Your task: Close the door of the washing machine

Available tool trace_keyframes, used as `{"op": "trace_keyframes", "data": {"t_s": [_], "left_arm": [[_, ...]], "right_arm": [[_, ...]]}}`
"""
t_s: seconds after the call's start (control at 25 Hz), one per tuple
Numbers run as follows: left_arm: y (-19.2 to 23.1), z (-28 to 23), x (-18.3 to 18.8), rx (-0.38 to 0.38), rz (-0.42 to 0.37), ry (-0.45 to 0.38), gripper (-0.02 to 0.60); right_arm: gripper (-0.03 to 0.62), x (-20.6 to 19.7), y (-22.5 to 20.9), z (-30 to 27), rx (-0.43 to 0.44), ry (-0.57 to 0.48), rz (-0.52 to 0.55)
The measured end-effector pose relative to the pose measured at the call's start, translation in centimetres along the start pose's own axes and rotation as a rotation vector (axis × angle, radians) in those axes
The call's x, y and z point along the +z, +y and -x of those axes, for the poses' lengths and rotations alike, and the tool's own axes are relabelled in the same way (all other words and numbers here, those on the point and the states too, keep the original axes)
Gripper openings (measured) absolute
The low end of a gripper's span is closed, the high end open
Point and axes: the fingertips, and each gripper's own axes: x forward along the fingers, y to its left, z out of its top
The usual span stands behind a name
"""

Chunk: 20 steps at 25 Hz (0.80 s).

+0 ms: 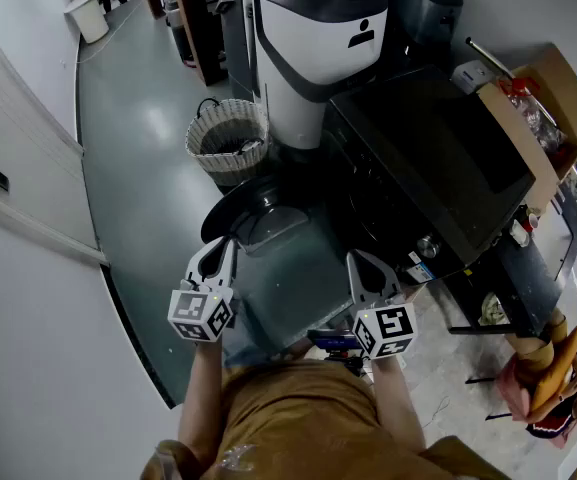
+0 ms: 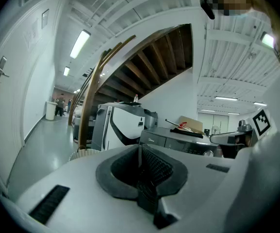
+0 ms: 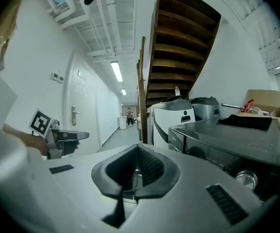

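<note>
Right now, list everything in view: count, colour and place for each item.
washing machine: one, black, right of centre
washing machine door: one, dark and round, swung open just ahead of the claws
basket: one, pale wicker, on the floor beyond the open door
tall appliance: one, white and grey, behind the basket
cardboard box: one, brown, at the far right beside the washing machine
room door: one, white, in the left wall
floor: grey, glossy
left claw: one, pale grey, shut, empty
right claw: one, pale grey, shut, empty
</note>
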Motion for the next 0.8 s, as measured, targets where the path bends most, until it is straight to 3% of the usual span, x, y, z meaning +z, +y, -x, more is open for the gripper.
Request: {"op": "trace_keyframes", "data": {"t_s": [0.32, 0.56, 0.8], "left_arm": [[1.8, -0.6, -0.8, 0.003, 0.017, 0.027, 0.032], [3.6, -2.7, -2.2, -0.012, 0.033, 0.095, 0.095], [6.5, -5.1, -4.3, -0.025, 0.019, 0.172, 0.111]], "right_arm": [[0.012, -0.3, 1.0, -1.5, 0.024, 0.014, 0.008], [0.013, -0.6, 0.6, -3.3, 0.026, 0.025, -0.027], [0.013, -2.1, 0.9, -5.5, 0.009, 0.075, -0.033]]}}
